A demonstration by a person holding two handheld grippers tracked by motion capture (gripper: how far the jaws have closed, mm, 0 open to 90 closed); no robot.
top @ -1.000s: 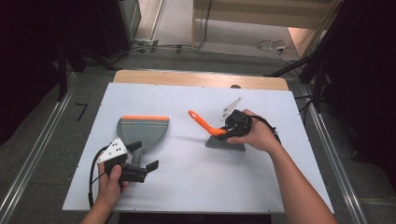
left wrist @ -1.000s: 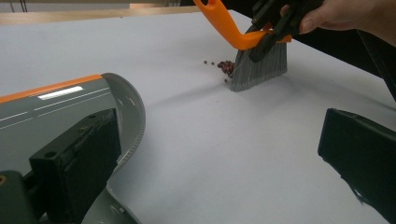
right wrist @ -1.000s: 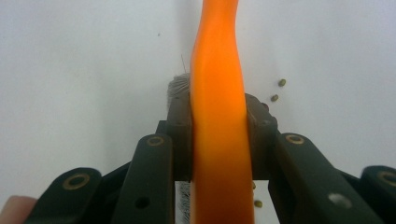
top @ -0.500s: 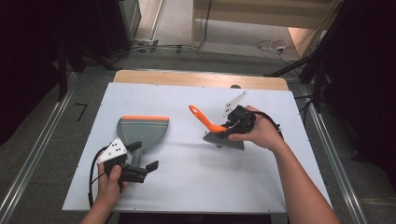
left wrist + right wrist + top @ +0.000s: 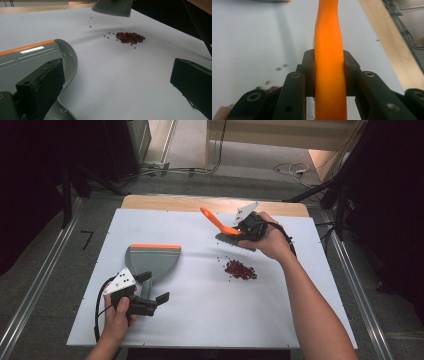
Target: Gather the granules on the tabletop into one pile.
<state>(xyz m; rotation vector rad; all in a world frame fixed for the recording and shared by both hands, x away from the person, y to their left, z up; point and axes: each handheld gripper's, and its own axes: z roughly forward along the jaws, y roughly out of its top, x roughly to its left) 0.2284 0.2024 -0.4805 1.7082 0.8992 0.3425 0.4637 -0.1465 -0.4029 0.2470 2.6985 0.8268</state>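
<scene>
A grey dustpan (image 5: pixel 152 260) with an orange lip lies on the white table, its handle toward my left gripper (image 5: pixel 154 288). That gripper is open; its left jaw sits over the dustpan (image 5: pixel 32 57) handle and its right jaw stands far off to the side. A small pile of red beans (image 5: pixel 240 269) lies mid-table, also seen as beans (image 5: pixel 130 37) ahead of the left gripper (image 5: pixel 116 72). My right gripper (image 5: pixel 245 227) is shut on the orange handle of a brush (image 5: pixel 216 222), held in the air beyond the beans. The brush handle (image 5: pixel 328 37) runs up between the right gripper's (image 5: pixel 329 67) pads.
A few loose beans (image 5: pixel 223 260) are scattered on the far-left side of the pile. The white table sheet (image 5: pixel 200 320) ends in a wooden strip (image 5: pixel 175 202) at the far edge. Metal rails run along both sides, and cables lie on the floor behind.
My right gripper has lifted the brush and carried it toward the far edge, uncovering the bean pile. The left gripper and dustpan have stayed put.
</scene>
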